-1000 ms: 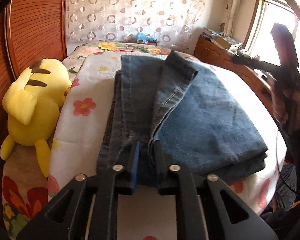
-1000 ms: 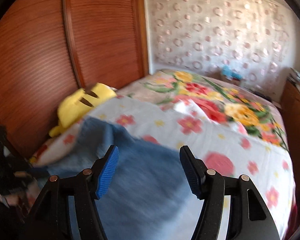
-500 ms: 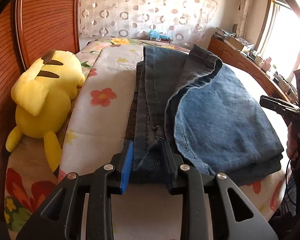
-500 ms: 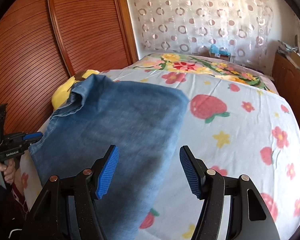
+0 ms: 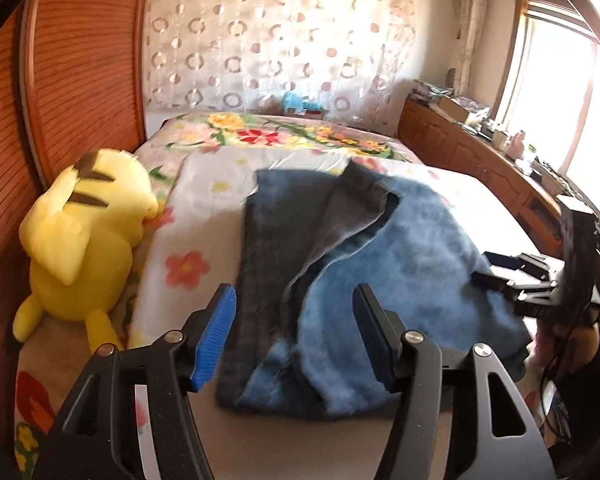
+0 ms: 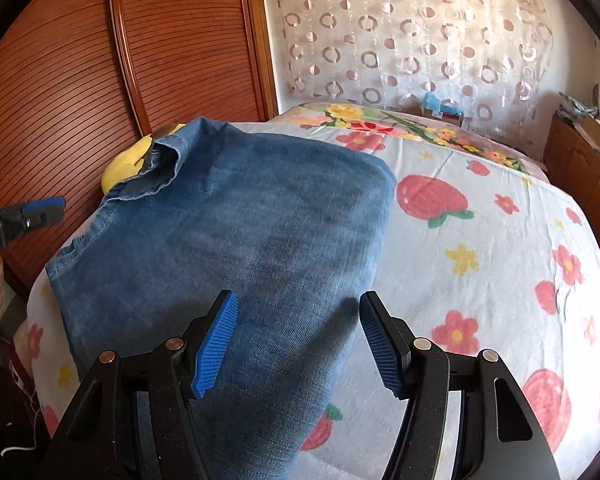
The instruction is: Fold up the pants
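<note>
Folded blue jeans point(image 5: 364, 280) lie in a stack on the flowered bed sheet point(image 5: 204, 184), with a leg end turned back on top. My left gripper point(image 5: 294, 326) hovers over the near edge of the jeans; its jaws are opening and the denim lies below them, free of the pads. From the other side the jeans point(image 6: 236, 248) fill the left half of the right wrist view. My right gripper point(image 6: 294, 338) stands open above their near edge, touching nothing. The left gripper point(image 6: 40, 208) shows at that view's left edge, and the right gripper point(image 5: 512, 280) shows at the right of the left wrist view.
A yellow plush toy point(image 5: 80, 248) lies against the wooden wall panel point(image 5: 80, 80) at the bed's left. A wooden dresser point(image 5: 480, 160) with clutter runs under the window on the right. A dotted curtain point(image 6: 400, 40) hangs behind the bed.
My left gripper has let go of the jeans' edge, opened wide and drawn up and back. My right gripper has come down over the jeans, still open.
</note>
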Demonstrator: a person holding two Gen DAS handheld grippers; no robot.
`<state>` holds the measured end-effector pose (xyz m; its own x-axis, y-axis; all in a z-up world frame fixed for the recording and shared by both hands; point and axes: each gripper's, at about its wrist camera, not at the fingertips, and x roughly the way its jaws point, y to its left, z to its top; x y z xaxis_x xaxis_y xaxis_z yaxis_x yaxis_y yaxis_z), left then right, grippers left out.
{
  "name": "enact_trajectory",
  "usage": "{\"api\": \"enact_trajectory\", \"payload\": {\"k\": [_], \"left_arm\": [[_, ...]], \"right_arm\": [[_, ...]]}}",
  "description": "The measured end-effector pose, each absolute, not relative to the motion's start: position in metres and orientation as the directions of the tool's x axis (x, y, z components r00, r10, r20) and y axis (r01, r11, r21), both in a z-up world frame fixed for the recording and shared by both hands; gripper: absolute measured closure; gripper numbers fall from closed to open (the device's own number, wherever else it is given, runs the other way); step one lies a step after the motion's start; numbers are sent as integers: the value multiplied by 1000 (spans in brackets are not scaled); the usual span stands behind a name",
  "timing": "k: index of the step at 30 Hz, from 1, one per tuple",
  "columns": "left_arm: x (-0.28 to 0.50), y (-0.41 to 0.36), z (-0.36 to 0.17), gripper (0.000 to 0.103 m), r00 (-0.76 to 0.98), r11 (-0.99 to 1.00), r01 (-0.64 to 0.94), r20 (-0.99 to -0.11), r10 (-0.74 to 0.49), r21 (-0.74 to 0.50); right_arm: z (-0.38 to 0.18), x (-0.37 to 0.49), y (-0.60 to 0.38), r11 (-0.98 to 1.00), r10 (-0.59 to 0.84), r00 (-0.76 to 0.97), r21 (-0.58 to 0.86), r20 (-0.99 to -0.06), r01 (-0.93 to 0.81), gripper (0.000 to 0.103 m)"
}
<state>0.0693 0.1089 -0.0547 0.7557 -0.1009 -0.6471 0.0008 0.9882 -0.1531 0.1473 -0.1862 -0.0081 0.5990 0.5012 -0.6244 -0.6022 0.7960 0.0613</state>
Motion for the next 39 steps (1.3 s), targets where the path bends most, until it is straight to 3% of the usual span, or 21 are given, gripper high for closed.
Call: {"api": "enact_trajectory", "payload": {"k": [8,18,27,39], "left_arm": [[119,70,-62,41,703,990,112,-697,-140,-86],[152,82,-84,41,656,996,29,-753,49,90],[160,140,-76,41,687,989,-139,-714,136,55],[135,130,-63,41,732,996,-81,-679,44,-23]], "right_arm": [[-10,149,-193,803,510,598,92,-618,-589,38],[-10,149,-195,803,514,596,103,-617,-587,38],[-10,151,-195,805,509,596,99,-620,-585,38],[-11,151,-195,805,505,590,98,-630,-585,38]]}}
